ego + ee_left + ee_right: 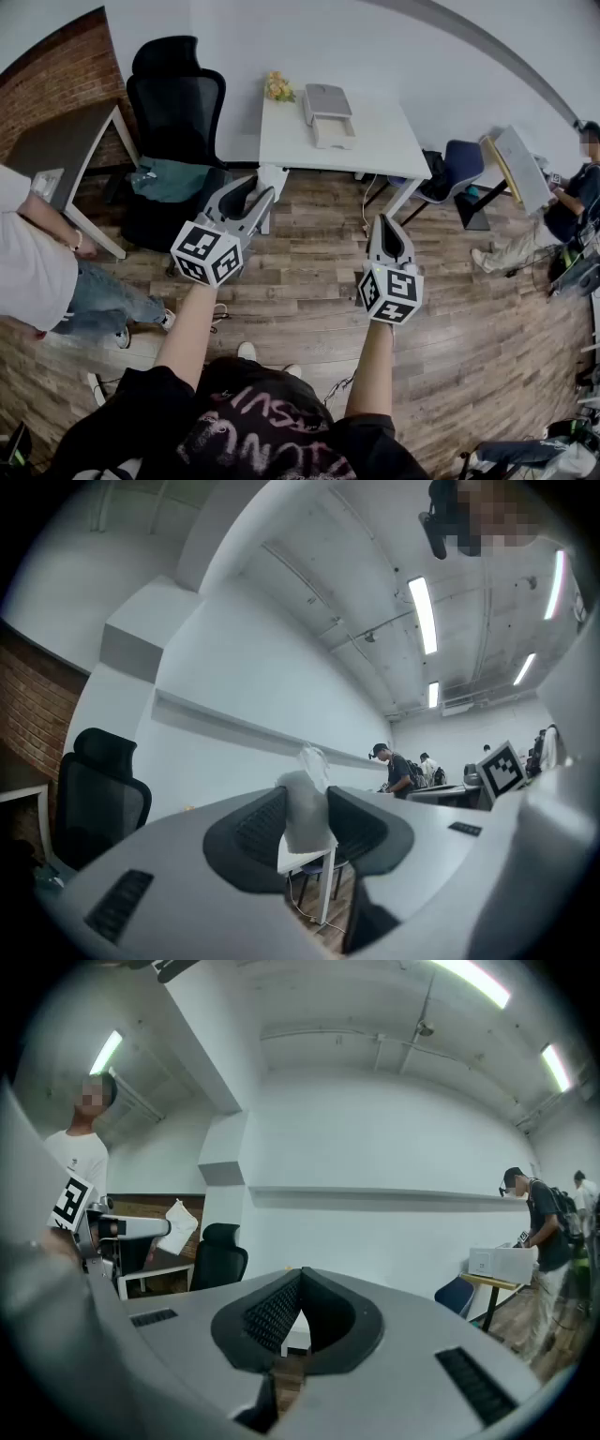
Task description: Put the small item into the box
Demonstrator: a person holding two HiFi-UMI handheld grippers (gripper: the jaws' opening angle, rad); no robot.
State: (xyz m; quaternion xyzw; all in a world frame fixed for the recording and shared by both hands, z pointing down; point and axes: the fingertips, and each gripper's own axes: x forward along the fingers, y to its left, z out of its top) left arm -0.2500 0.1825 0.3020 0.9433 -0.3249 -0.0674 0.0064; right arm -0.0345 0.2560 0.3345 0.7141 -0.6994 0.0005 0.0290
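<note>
A small white crumpled packet (305,808) is pinched between the pads of my left gripper (307,825), which is shut on it. In the head view the left gripper (264,193) is raised toward the white table (384,145), with the packet (273,178) at its tips, short of the table's near edge. An open white box (329,116) with its lid up sits at the back of that table. My right gripper (383,225) hangs over the wood floor, shut and empty. The right gripper view shows the jaws (298,1286) meeting at the tip, and the packet (180,1225) off to the left.
A black office chair (176,103) stands left of the table, and yellow flowers (278,87) sit on its back corner. A person in a white shirt (33,262) stands at the left by a dark desk (56,141). A blue chair (459,164) and a seated person (574,192) are at the right.
</note>
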